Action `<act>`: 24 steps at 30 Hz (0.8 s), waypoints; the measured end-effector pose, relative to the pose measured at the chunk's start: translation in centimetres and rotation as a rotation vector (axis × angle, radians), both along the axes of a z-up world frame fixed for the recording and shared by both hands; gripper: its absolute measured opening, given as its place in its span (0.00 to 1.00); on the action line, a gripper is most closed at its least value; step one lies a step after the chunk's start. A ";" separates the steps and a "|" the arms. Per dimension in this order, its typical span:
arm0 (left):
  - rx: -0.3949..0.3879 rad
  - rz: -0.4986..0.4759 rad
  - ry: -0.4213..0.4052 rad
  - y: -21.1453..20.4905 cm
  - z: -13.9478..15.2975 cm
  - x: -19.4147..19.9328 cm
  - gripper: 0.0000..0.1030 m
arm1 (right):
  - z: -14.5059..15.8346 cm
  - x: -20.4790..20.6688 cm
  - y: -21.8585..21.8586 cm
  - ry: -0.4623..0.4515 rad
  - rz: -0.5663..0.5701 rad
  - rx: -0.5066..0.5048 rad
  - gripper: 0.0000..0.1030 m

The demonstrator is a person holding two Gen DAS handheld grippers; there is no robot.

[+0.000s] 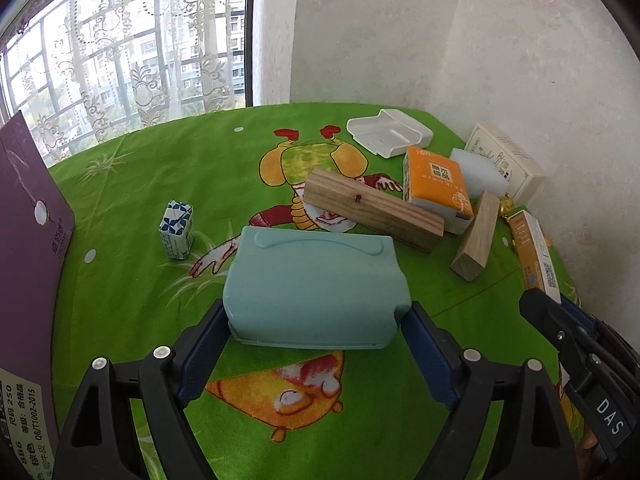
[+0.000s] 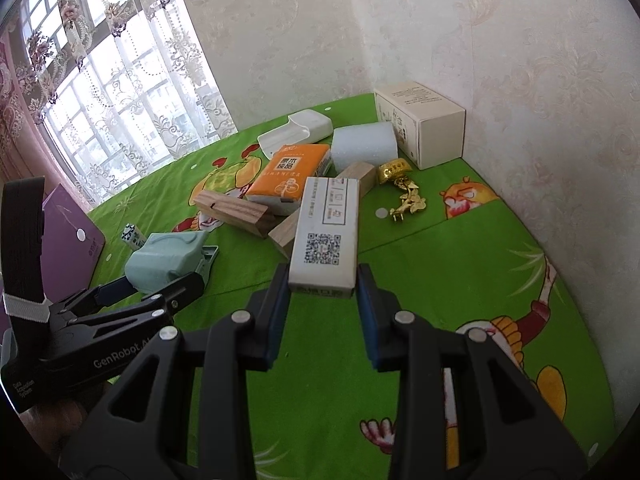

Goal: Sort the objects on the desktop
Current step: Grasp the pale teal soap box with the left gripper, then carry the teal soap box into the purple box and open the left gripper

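Left claw (image 1: 316,320), its 2 blue pads clamped on the near end of a pale teal box (image 1: 316,284), which sits low over the green cartoon-print cloth of the worktop (image 1: 120,280). Right claw (image 2: 322,280), pads pressed against both sides of a long white carton (image 2: 326,232) printed with a QR code; whether the carton's far end rests on the pile behind it cannot be told.

Behind the 2 held items, a loose cluster: a large wooden block (image 1: 372,210), an orange tissue pack (image 1: 436,184) leaning just beside it, a smaller wooden block (image 1: 476,240), a white foam piece (image 2: 364,146), a white plastic tray (image 1: 388,132) and a cream cardboard box (image 2: 424,124) against the wall. A gold ornament (image 2: 402,184) lies near the foam. A small blue-and-white patterned carton (image 1: 178,230) stands upright, apart to the left. A purple card (image 1: 28,240) fills the left edge.
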State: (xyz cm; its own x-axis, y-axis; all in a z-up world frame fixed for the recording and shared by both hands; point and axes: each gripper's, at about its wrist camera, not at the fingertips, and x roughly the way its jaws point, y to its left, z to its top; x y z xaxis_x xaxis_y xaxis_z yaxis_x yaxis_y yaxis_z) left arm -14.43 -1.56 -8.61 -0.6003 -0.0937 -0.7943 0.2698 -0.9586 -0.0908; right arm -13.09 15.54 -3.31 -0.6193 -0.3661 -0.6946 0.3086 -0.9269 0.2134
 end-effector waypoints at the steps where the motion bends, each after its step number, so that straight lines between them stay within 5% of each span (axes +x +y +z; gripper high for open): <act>1: -0.009 -0.003 -0.008 0.1 -0.1 -0.2 0.84 | 0.0 0.0 0.0 -0.001 0.000 0.002 0.35; 14: 0.004 -0.046 0.023 0.7 0.6 0.6 0.81 | 1.2 1.3 -0.2 0.029 -0.007 0.018 0.35; 24: -0.006 -0.022 0.159 -0.2 5.5 4.5 0.81 | 4.3 3.1 -1.4 0.087 0.014 -0.002 0.35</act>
State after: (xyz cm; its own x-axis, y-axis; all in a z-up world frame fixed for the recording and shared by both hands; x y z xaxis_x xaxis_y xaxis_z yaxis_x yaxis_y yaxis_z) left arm -9.90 -1.71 -3.15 -0.7204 -0.0831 -0.6885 0.2310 -0.9648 -0.1253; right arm -10.00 14.14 0.99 -0.6723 -0.3767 -0.6373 0.3392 -0.9219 0.1871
